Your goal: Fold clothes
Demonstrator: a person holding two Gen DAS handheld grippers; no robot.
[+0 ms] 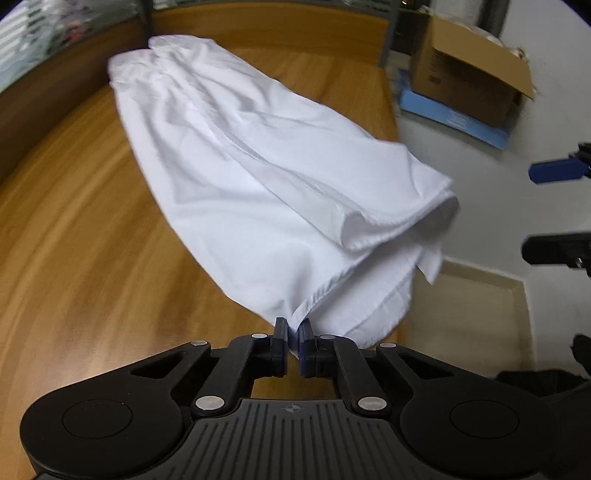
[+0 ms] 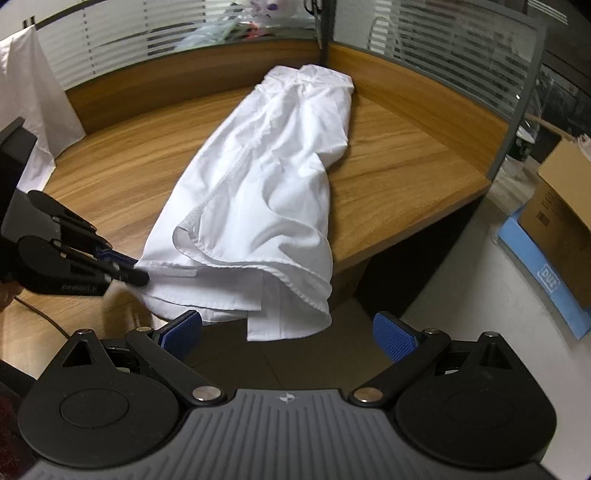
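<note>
Garment: a white garment (image 2: 258, 184) lies lengthwise on the wooden desk (image 2: 399, 173), loosely folded into a long bundle. Its far end, bunched and wrinkled, sits near the desk's back corner; its near end, with stitched hems, spills over the desk's front edge and hangs off it.
Layers: at the near end several layers show, the top one curling up in a rounded fold above flatter hems beneath it.
Left gripper: the left gripper (image 1: 294, 341) is at the garment's near left corner. Its blue-padded fingers (image 1: 280, 332) are pinched together on a point of the white hem, so it grips the garment.
Left gripper from the other side: in the right wrist view the left gripper (image 2: 138, 273) comes in from the left of the garment, its tips meeting the cloth at the corner, low over the desk.
Right gripper: the right gripper (image 2: 288, 332) hovers in front of the garment's overhanging end, just off the desk's front edge. Its fingers (image 2: 393, 339) stand wide apart, with nothing between them; the hanging hem is just beyond their tips and not touched.
Desk: a wood-grain top with a raised wooden back and slatted glass partitions (image 2: 147, 29) above it.
Beside the desk: a cardboard box (image 1: 472, 70) sits on a flat blue item (image 1: 458, 118) on the floor, well to the right of the garment.
Other cloth: a second white cloth (image 2: 33, 96) hangs over the partition, far left of the garment.
</note>
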